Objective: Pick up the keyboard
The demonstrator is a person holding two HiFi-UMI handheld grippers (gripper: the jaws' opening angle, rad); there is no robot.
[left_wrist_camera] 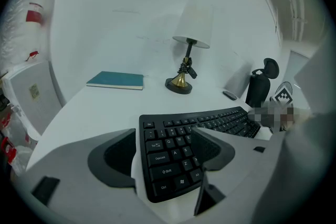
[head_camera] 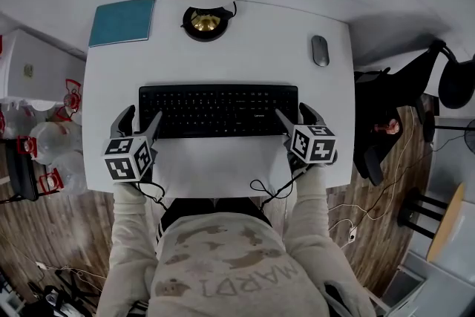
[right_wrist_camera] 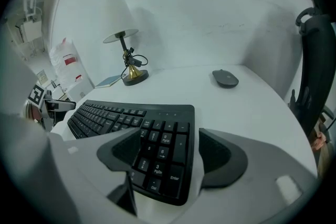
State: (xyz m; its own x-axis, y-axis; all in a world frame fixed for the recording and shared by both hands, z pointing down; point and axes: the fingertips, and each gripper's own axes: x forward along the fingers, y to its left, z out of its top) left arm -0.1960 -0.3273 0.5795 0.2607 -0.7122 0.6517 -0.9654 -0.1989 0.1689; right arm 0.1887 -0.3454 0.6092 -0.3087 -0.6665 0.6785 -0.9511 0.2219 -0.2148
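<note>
Head view: a flat, matte black plastic rectangular keyboard [head_camera: 218, 110] lies on the smooth white table [head_camera: 223, 48]. Left gripper view: the left gripper [left_wrist_camera: 163, 134] gapes wide, its curved grey jaws straddling the keyboard's left end. Right gripper view: the right gripper [right_wrist_camera: 170, 136] gapes equally wide around the numeric-pad end.

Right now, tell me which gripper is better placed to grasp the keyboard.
Neither left nor right leads: the left gripper straddles the keyboard's left end and the right gripper its right end, both with jaws open. Close both together.
</note>
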